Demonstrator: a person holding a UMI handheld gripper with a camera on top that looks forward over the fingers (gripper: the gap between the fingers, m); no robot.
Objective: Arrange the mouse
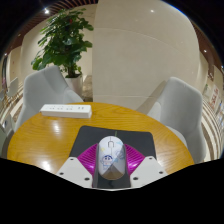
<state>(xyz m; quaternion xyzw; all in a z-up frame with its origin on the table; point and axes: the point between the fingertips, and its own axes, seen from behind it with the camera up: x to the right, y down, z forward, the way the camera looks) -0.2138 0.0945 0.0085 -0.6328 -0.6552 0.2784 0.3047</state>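
Between the pink pads of the gripper [112, 165] sits a white mouse [112, 153] — both fingers [84, 158] press its sides, clenched on it — over a dark mouse mat [128, 137] on the round wooden table [45, 132].

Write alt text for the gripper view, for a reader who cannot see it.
A white computer mouse sits between the gripper's two pink-padded fingers, over a dark mouse pad on a round wooden table. Beyond it a white power strip lies on the table, with two grey chairs and a leafy potted plant behind.
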